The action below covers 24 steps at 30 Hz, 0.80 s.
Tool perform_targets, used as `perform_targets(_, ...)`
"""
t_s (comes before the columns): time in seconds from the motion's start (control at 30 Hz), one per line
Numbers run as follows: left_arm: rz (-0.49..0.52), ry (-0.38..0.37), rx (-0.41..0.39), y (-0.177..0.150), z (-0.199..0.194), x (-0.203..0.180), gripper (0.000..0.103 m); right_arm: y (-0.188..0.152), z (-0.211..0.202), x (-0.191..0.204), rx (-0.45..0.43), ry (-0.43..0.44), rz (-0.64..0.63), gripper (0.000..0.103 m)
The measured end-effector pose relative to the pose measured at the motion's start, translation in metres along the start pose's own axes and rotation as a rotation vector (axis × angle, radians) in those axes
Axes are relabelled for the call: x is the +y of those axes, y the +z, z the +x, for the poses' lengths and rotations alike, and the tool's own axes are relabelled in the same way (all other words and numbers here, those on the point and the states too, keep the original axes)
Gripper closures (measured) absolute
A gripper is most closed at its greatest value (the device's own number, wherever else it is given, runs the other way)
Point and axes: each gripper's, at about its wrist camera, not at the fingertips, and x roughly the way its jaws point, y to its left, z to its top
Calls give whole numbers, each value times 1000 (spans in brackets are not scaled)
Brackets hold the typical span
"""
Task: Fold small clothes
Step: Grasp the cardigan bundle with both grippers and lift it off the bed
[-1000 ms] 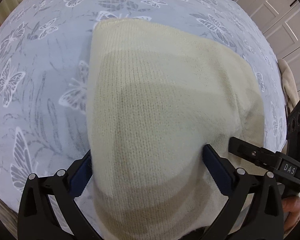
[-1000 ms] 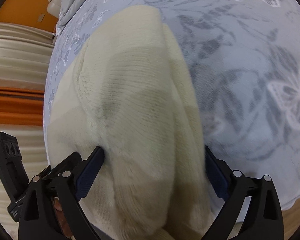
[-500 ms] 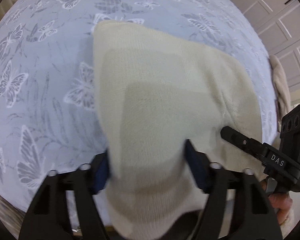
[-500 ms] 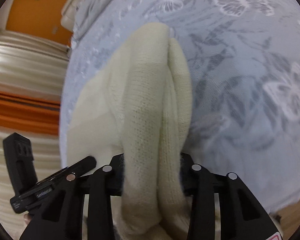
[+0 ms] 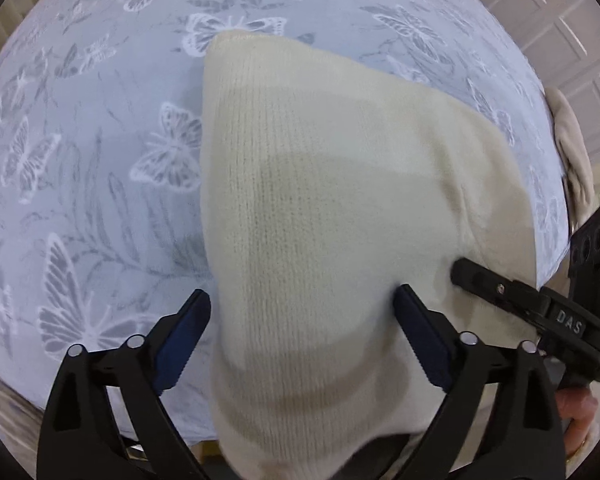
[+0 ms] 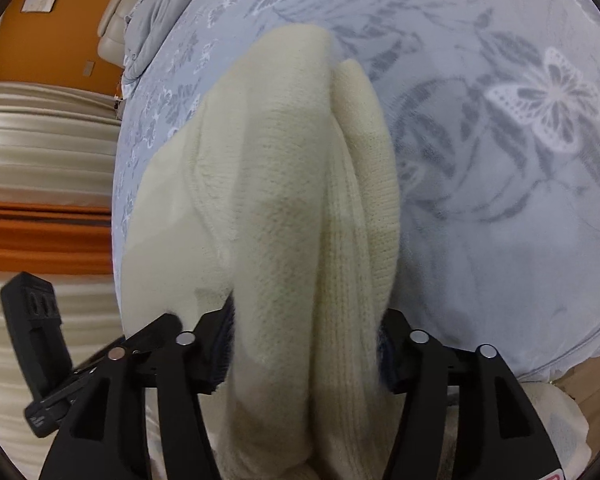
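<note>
A cream knitted garment (image 5: pixel 332 200) lies on the blue butterfly-print bed cover (image 5: pixel 80 160), its near end hanging over the bed's edge. My left gripper (image 5: pixel 304 308) straddles the near part of the knit with its jaws wide apart, blue pads on either side. My right gripper (image 6: pixel 304 344) is shut on a bunched fold of the same cream garment (image 6: pixel 292 208), which rises between its fingers in thick ridges. The right gripper also shows at the right of the left wrist view (image 5: pixel 512 296).
A grey duvet (image 6: pixel 164 4) and pillows lie at the head of the bed by an orange wall. White panelled doors (image 5: pixel 560 40) stand beyond the bed. A beige cloth (image 5: pixel 572 152) lies at the bed's far right edge.
My right gripper has closed on the bunched knit. My left gripper narrowed around the knit half a second ago and has spread open again.
</note>
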Motion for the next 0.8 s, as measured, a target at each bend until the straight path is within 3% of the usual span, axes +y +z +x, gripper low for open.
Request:
perform_targets(0.33,-119,-87,36,2,21,9,5,11,18,-3,22,30,41,29)
perform_targets(0.4,-121,-92,36,3,22,8,5,10,19,-1,19,33,38,31)
perform_targets(0.47,-117,-101,38,4,22,7,6,7,16,2,4,47,22,40)
perform_targets(0.53,-99,-98,31,3,14,5,20,1,7,10,-41,34,-21,58)
perform_targets(0.6,-64,-90,10,-1,0,1,33,-7,-5,20,-85,39,-47,64)
perform_targets(0.7,-13,-115,-26,-5,-28,-4,46,-25,-28,38,-143,58,-74,66)
perform_targets(0.8,32,-156,-78,-18,-70,-11,48,-51,-65,54,-199,92,-115,66)
